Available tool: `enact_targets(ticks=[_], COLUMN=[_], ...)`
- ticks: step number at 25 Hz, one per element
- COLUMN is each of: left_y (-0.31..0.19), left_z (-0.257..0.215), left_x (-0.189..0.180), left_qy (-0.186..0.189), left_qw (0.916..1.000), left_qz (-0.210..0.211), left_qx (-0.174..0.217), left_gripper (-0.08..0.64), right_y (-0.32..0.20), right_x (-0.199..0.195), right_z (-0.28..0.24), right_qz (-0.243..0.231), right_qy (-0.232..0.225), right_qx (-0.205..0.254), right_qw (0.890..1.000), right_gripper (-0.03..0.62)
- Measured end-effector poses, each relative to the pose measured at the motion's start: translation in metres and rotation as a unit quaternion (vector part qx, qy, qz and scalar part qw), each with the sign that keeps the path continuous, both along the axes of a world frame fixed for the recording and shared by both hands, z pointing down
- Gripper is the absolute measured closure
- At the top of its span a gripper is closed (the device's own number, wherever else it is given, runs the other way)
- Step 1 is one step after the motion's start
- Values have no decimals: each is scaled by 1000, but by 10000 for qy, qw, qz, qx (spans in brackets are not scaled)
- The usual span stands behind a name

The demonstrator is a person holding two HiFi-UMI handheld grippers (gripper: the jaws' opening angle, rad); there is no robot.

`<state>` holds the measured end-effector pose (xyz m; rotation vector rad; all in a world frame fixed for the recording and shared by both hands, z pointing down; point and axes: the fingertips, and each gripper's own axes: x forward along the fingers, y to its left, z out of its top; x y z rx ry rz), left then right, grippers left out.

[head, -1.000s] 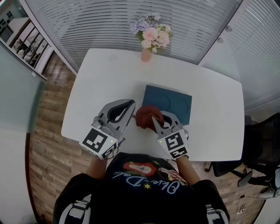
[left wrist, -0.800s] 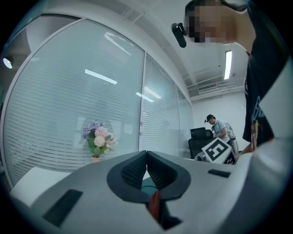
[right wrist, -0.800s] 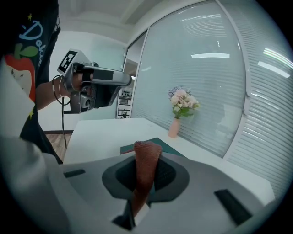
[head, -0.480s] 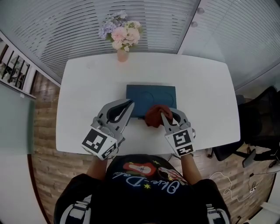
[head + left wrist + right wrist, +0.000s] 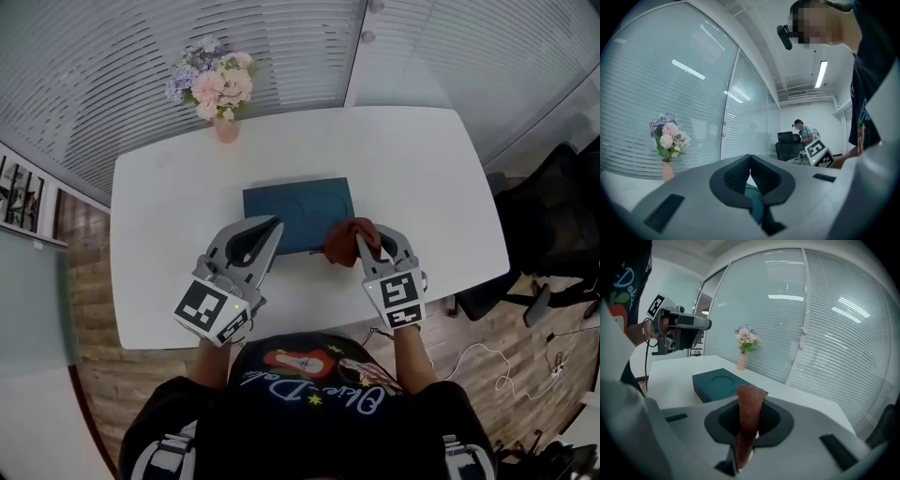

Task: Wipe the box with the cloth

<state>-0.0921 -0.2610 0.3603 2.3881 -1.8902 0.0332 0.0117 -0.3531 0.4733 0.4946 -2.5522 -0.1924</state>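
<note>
The right claw (image 5: 375,236) is clamped on the reddish-brown cloth (image 5: 749,414), which stands up between its jaws as a narrow fold and bunches out past their tips; the bunch sits at the near right corner of the dark teal box (image 5: 296,210), though whether it touches cannot be told; the box lies flat on the white table (image 5: 178,197), just ahead of this claw and to its left, with two round recesses in its top; the left claw (image 5: 270,225) has its jaws together with nothing between them, its tips above the near left part of the box; a vase of flowers (image 5: 216,89) stands well beyond the left claw, at the table's far edge.
</note>
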Motion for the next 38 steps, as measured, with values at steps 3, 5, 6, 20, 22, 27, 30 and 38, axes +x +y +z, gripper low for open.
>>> enact_targets(ticks=[3, 5, 6, 20, 22, 27, 30, 38], left_y=[-2, -3, -3, 12, 16, 23, 26, 28], left_z=[0, 0, 0, -5, -6, -5, -5, -1], left_x=[2, 2, 3, -7, -9, -16, -19, -21], left_qy=[-4, -10, -16, -77, -81, -73, -63, -45], left_qw=[10000, 10000, 10000, 9999, 9999, 9997, 9996, 9993], left_qz=[61, 79, 85, -60, -106, -232, -286, -365], left_qx=[-8, -7, -5, 37, 61, 61, 56, 15], left_gripper=[557, 557, 557, 557, 557, 557, 557, 557], right_y=[-9, -15, -18, -22, -18, -12, -9, -10], right_x=[10, 18, 22, 35, 31, 23, 20, 15], right_z=[-5, -11, -15, -117, -124, -132, -131, -129], right_qz=[214, 364, 436, 881, 812, 673, 607, 518], right_qy=[-53, -100, -130, -1870, -2069, -2272, -2235, -2172], right_qx=[49, 106, 143, 728, 758, 689, 636, 590], right_qw=[9997, 9992, 9989, 9757, 9720, 9691, 9707, 9730], right_gripper=[565, 565, 565, 565, 565, 565, 566, 566])
